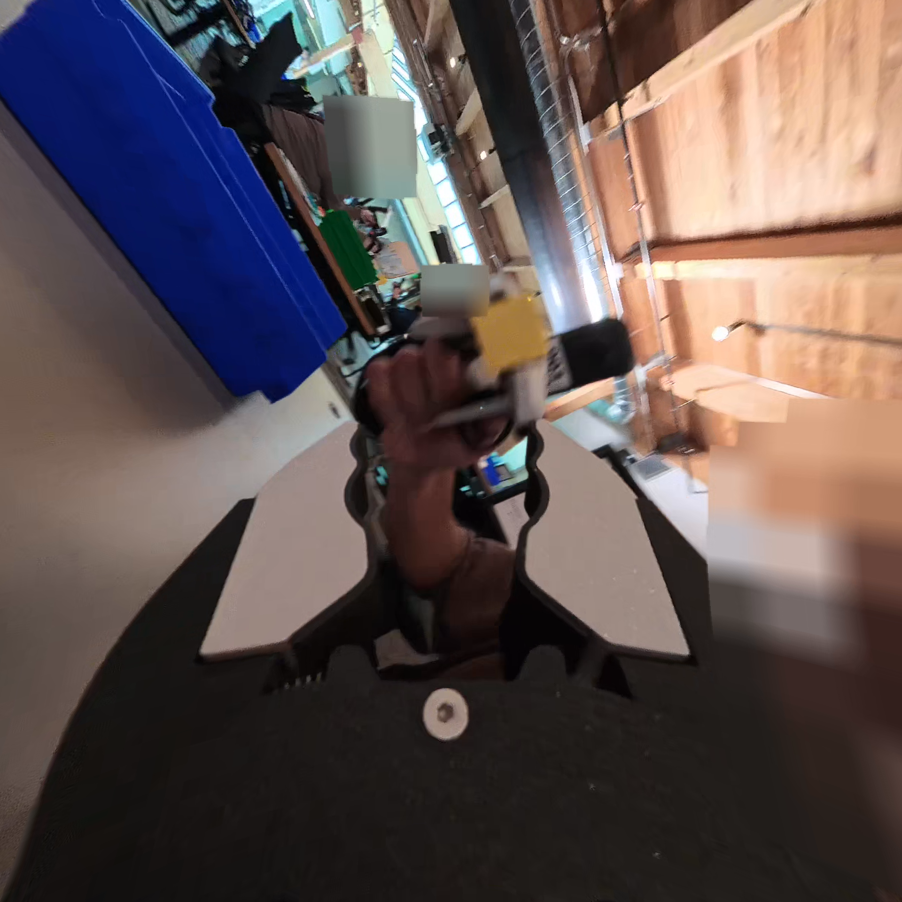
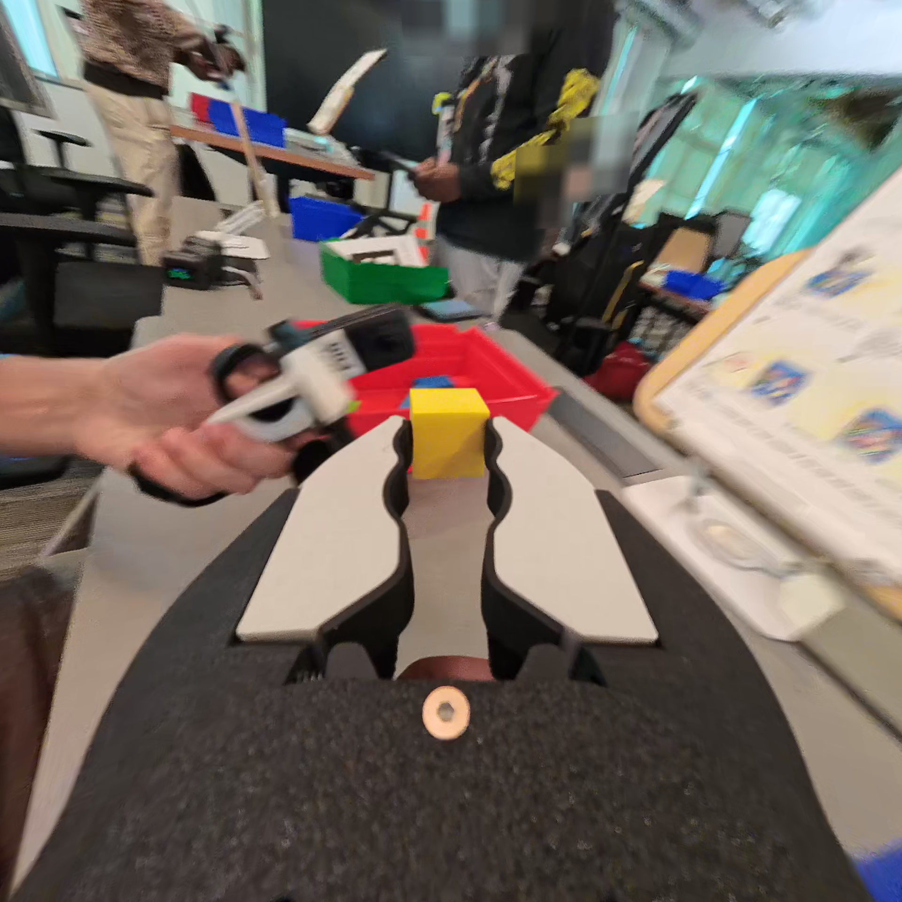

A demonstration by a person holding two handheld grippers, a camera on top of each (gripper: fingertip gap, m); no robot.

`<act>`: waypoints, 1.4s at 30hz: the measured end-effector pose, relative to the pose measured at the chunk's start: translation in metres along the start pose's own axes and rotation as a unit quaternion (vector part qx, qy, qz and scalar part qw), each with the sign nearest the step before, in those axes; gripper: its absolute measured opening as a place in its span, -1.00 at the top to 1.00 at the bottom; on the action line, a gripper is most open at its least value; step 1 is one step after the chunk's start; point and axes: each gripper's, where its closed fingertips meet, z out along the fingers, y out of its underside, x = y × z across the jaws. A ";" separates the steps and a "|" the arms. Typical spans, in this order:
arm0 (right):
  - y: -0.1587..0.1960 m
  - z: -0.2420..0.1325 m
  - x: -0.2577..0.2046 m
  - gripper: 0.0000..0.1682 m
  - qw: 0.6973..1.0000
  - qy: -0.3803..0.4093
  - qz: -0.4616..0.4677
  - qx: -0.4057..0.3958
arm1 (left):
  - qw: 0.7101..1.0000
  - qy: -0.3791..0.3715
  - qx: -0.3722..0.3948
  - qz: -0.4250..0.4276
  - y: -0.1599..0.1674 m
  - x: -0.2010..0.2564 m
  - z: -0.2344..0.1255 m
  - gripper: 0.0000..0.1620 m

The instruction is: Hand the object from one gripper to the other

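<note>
At nine o'clock in the right wrist view, a hand [image 2: 161,415] grips the left tongs [image 1: 441,468], which stand parted and empty. At centre the right tongs [image 2: 448,439] are closed on a yellow block [image 2: 446,432], above the grey tabletop [image 2: 161,551]. A red bin [image 2: 493,371] sits at twelve o'clock just beyond.

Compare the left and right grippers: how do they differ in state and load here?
The right gripper clamps the yellow plastic cube between its fingers; the left gripper stands open and holds nothing. The right points level over the grey table; the left tilts towards the ceiling. Both share grey-faced black fingers.
</note>
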 end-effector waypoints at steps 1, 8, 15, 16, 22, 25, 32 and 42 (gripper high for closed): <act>-0.020 -0.016 0.019 0.66 0.999 0.029 -0.017 0.008 | 0.999 -0.021 -0.008 0.031 0.011 -0.001 -0.004 0.25; -0.037 -0.168 0.186 0.66 0.946 0.286 0.020 -0.152 | 0.963 -0.178 -0.094 0.179 0.099 -0.049 -0.039 0.42; 0.139 -0.258 0.231 0.66 0.805 0.348 0.206 -0.434 | 0.946 -0.209 -0.106 0.224 0.104 -0.055 -0.037 0.49; 0.155 -0.262 0.230 0.66 0.790 0.343 0.224 -0.456 | 0.944 -0.211 -0.115 0.224 0.106 -0.058 -0.037 0.49; 0.215 -0.271 0.216 0.66 0.725 0.315 0.255 -0.557 | 0.943 -0.215 -0.127 0.222 0.109 -0.061 -0.039 0.48; 0.238 -0.270 0.216 0.66 0.702 0.312 0.269 -0.581 | 0.941 -0.215 -0.127 0.227 0.108 -0.060 -0.039 0.49; 0.277 -0.271 0.209 0.65 0.662 0.282 0.246 -0.650 | 0.935 -0.227 -0.125 0.241 0.105 -0.060 -0.043 0.49; 0.269 -0.274 0.216 0.33 0.658 0.297 0.210 -0.659 | 0.928 -0.242 -0.125 0.254 0.103 -0.061 -0.046 0.48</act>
